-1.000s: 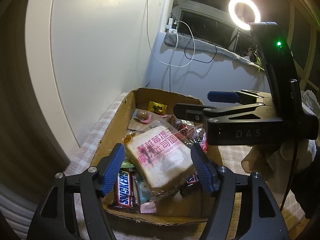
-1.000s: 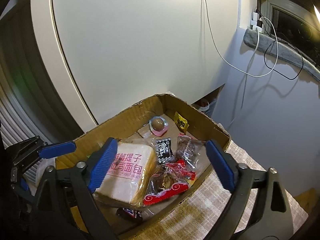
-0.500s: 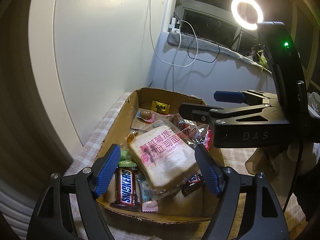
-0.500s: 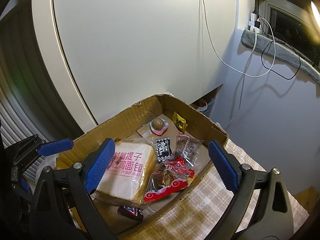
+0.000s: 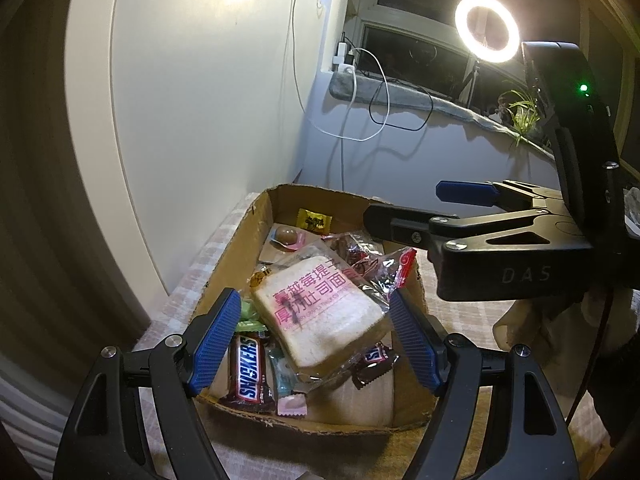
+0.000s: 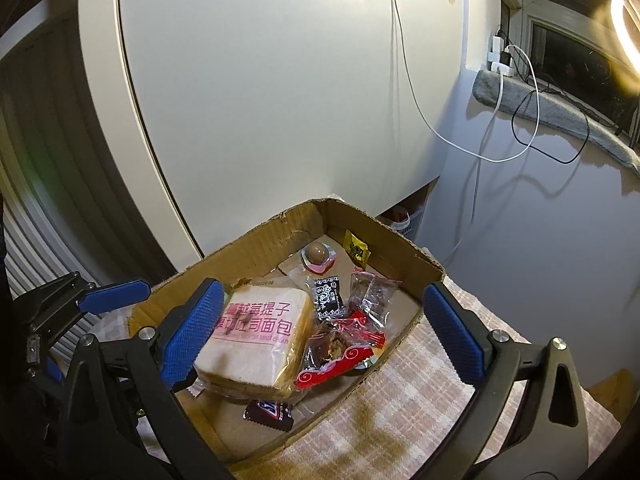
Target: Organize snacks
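My left gripper (image 5: 310, 338) hangs with jaws spread, having just widened, over the wrapped white bread slice with pink lettering (image 5: 320, 312), clear of it. My right gripper (image 6: 320, 330), also just widening, holds nothing. The bread lies in the shallow brown cardboard box (image 6: 256, 248) among wrapped snacks; checked cloth (image 6: 420, 392) beside it lies bare.

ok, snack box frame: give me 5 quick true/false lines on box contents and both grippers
1. The bread pack lies in the cardboard box. True.
2. The left gripper is shut on the bread pack. False: jaws open, pads clear of it.
3. A Snickers bar lies beside the bread pack. True.
4. The right gripper holds the yellow candy. False: it is open and empty; the candy lies at the box's far end.
5. The box is empty. False: it holds several snacks.
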A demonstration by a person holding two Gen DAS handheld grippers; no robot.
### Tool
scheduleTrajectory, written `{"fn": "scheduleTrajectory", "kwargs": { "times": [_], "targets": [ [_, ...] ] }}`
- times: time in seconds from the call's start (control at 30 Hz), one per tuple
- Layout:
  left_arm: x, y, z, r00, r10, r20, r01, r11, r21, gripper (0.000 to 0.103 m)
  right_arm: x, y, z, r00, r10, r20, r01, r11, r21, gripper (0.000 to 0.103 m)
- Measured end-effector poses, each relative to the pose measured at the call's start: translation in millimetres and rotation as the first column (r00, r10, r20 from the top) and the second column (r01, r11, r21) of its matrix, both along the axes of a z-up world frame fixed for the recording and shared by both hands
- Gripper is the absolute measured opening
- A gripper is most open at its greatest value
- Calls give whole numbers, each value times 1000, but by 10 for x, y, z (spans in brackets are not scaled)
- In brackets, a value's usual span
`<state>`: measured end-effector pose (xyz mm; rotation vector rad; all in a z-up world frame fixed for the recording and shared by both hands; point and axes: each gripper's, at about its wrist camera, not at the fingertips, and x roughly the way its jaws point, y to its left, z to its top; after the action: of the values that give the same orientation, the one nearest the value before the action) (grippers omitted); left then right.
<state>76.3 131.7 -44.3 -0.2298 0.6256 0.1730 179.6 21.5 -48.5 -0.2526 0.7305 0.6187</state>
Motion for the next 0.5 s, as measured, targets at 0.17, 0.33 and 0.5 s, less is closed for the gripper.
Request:
{"fn": "scheduleTrajectory", "kwargs": {
  "times": [0.17, 0.33, 0.5],
  "targets": [
    [-75, -53, 62, 1000, 5, 10, -5, 1000, 14, 77, -111, -61, 85, 1000, -9, 19, 9, 1000, 20, 102],
    [-151, -119, 127, 1000, 12, 20, -13, 1000, 19, 77, -253, -125, 155, 999, -24, 44, 23, 999, 32, 102],
    [-235, -178, 184, 999, 21, 29, -23, 999, 41, 77, -438, -216, 221, 996, -48, 72, 45, 998, 49, 102]
  ]
}}
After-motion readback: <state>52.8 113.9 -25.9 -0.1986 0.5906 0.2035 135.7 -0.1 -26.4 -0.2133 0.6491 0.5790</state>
